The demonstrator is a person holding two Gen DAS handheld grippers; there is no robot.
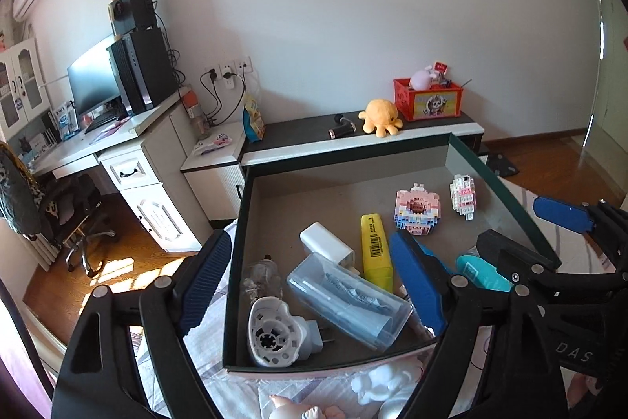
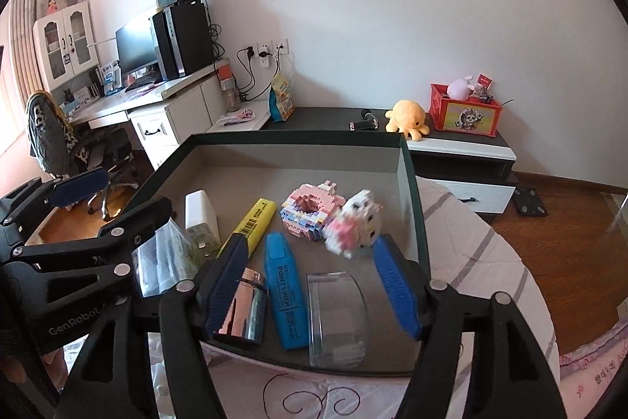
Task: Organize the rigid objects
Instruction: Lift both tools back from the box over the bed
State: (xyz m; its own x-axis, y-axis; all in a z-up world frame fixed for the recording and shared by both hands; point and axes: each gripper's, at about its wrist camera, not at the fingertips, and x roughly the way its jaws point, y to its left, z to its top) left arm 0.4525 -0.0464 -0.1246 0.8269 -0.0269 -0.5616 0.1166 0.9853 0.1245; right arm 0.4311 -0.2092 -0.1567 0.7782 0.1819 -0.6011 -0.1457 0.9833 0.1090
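Over the shallow dark-green cardboard box (image 2: 412,191) with its grey floor, both of your grippers stand with jaws spread and nothing clamped: your right gripper (image 2: 314,285) frames the blue highlighter pen (image 2: 284,297), the shiny metal cylinder (image 2: 245,305) and the clear curved plastic piece (image 2: 337,317), with the small white-and-pink brick figure (image 2: 355,226) blurred just ahead of its right pad. Your left gripper (image 1: 310,281) straddles the box's left wall, with the clear plastic tube case (image 1: 349,301), white plug-in nightlight (image 1: 274,336), white charger block (image 1: 325,242) and yellow highlighter (image 1: 375,246) lying between its pads, and the pink brick ring (image 1: 418,209) farther back.
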